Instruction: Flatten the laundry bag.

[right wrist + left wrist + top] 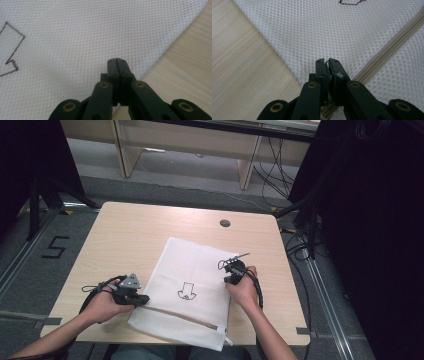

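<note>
white mesh bag (192, 285) lies flat on the near half of the table (125, 235), zipper (387, 47) running along its near edge, a small dark outline drawing (187, 291) at its middle. the near edge overhangs the table's near rim slightly.

my left tongs (327, 65) sit at the bag's near left edge, beside the zipper; jaws are pressed together with what looks like a pinch of mesh caught between the tips, though the fold is small and i cannot fully confirm the hold. my right tongs (117, 65) rest over the bag's right edge, jaws fully together, nothing visibly between them.

risks noted:
- left hold is shallow. any pull along the table would likely slip the mesh free, since only a thin fold sits at the very tips.
- mesh is open weave; the tips could snag and tear it if dragged sideways.
- right tongs have no purchase. if i lift left alone, the bag will swing and slide toward the near rim and may drop off.
- zipper teeth lie just beside the left tips; closing on them would give a false, hard grip.
</note>
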`<action>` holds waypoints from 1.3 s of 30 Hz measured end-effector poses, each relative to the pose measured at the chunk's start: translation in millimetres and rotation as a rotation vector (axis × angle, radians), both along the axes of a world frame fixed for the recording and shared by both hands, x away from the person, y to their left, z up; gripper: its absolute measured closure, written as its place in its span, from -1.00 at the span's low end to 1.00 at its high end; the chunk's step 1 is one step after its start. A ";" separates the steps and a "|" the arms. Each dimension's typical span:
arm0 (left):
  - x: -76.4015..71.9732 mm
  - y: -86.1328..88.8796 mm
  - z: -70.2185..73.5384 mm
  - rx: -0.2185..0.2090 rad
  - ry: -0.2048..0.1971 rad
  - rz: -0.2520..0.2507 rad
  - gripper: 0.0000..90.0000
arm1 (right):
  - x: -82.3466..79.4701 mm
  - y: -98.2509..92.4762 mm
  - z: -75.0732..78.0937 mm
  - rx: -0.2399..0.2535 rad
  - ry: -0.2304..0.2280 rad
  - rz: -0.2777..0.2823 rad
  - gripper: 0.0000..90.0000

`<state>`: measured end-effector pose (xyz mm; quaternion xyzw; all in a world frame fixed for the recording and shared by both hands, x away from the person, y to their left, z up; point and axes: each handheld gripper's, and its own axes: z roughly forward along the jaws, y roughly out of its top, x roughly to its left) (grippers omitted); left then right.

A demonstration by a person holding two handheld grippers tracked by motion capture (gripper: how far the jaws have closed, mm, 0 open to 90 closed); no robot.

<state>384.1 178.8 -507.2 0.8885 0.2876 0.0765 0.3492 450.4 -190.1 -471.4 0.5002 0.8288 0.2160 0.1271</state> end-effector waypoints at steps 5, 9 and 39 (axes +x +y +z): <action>0.4 -0.2 -0.1 0.007 -0.005 0.003 0.90 | -41.2 -9.4 9.7 0.025 0.066 0.055 1.00; 0.1 -0.5 -0.3 0.005 0.002 0.010 0.90 | -68.6 -10.9 7.0 0.043 0.129 0.073 1.00; -1.7 -4.2 1.4 0.022 0.004 0.023 0.90 | -54.5 -1.0 -8.4 -0.037 0.108 0.082 1.00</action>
